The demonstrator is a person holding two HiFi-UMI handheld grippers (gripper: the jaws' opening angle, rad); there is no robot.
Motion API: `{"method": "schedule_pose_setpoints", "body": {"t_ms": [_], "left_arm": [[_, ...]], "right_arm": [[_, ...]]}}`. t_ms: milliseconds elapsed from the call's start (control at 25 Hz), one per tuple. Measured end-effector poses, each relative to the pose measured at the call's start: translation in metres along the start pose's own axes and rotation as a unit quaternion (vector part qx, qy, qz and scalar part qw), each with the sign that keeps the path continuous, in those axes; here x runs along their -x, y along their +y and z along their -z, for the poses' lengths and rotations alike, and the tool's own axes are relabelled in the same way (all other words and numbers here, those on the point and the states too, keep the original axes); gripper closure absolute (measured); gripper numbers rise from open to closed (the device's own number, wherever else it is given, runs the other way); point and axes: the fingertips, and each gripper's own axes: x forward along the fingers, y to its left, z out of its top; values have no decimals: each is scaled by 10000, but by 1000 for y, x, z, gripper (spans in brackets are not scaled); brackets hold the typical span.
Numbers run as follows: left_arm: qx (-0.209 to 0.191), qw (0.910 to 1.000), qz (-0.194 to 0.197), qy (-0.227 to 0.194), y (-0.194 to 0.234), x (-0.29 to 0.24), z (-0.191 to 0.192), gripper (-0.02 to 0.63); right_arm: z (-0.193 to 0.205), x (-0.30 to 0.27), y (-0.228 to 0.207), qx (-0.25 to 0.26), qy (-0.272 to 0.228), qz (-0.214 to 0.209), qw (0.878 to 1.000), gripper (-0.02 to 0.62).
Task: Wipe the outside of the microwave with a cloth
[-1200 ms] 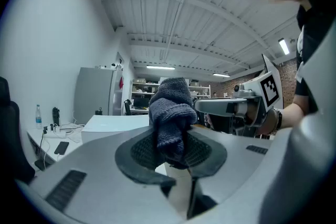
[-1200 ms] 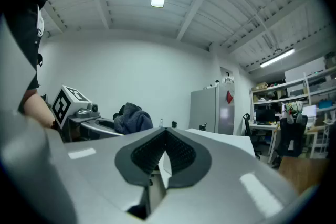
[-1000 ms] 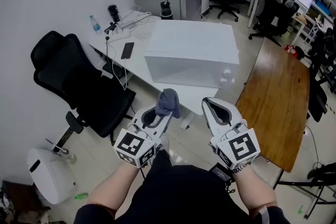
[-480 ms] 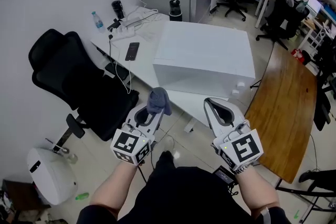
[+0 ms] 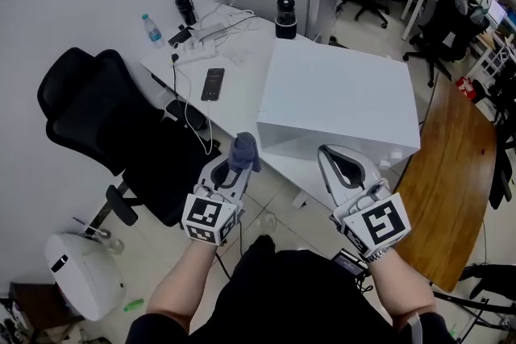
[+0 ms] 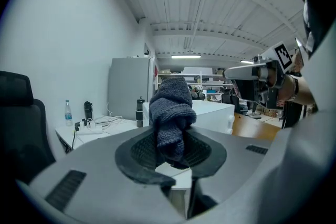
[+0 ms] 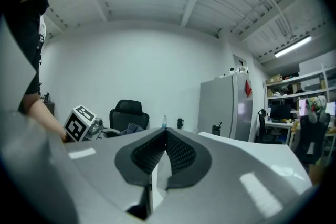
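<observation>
Left tongs point(image 5: 239, 167) gripping a dark blue-grey cloth point(image 5: 244, 149), right tongs point(image 5: 329, 154) pressed together, white microwave point(image 5: 339, 97) ahead

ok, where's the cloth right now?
Head view, lower left of centre: the cloth is pinched in the left gripper, held above the desk edge just short of the microwave and its near left corner.
</observation>
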Motion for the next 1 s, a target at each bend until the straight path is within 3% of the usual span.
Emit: {"method": "schedule_pose_setpoints", "body": {"t_ms": [200, 400, 680, 1000], "left_arm": [[-5, 9996, 127, 258, 34, -29, 22, 503], [61, 9974, 499, 508, 56, -65, 43, 503], [-61, 9907, 1148, 731, 64, -114, 62, 503], [-43, 9857, 1463, 832, 76, -152, 69, 505]], "right_arm": [[-1, -43, -9, -1, 85, 14, 10000, 595], [-1, -77, -27, -8, 169, 182, 9997, 594], [0, -111, -54, -14, 253, 419, 9988, 595], [1, -132, -73, -40, 288, 591, 9978, 595]]}}
